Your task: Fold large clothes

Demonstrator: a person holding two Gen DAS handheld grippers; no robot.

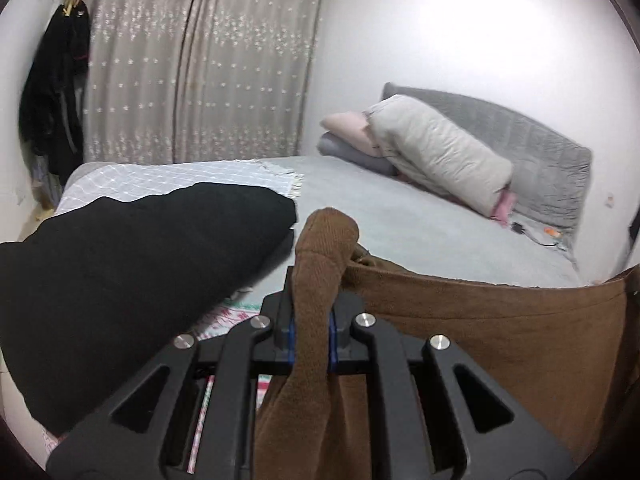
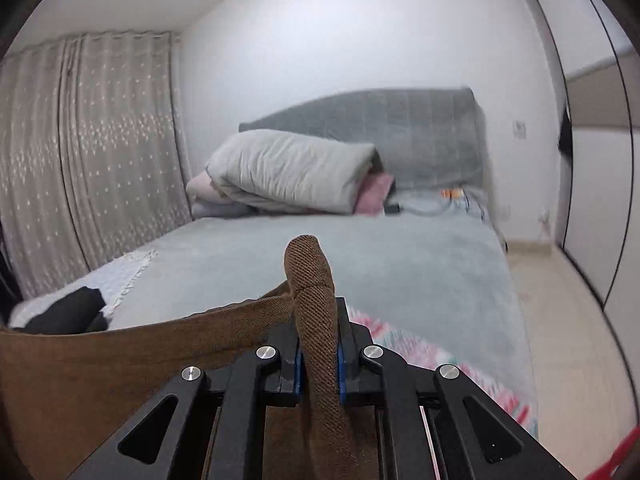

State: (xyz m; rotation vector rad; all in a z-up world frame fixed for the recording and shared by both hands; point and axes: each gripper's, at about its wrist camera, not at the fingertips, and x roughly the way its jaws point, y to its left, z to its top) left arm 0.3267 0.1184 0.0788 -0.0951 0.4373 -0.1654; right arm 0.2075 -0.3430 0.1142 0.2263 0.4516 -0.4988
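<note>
A large brown knit garment [image 1: 480,332] is held up above the grey bed [image 1: 420,236], stretched between both grippers. My left gripper [image 1: 312,312] is shut on one bunched corner of it, with a tuft sticking up past the fingers. My right gripper [image 2: 318,340] is shut on the other corner of the brown garment [image 2: 120,364], which hangs to the left and below. A folded black garment [image 1: 132,264] lies on the bed left of my left gripper; it also shows small in the right wrist view [image 2: 68,312].
A checked grey-white throw [image 1: 168,180] lies behind the black garment. A rolled duvet [image 2: 292,168] and pillows [image 1: 352,136] sit by the grey headboard [image 2: 420,132]. A patterned pink sheet [image 2: 440,360] covers the near bed edge. Curtains [image 1: 200,60] and hanging dark clothes [image 1: 56,92] are left; wardrobe [image 2: 592,160] and floor right.
</note>
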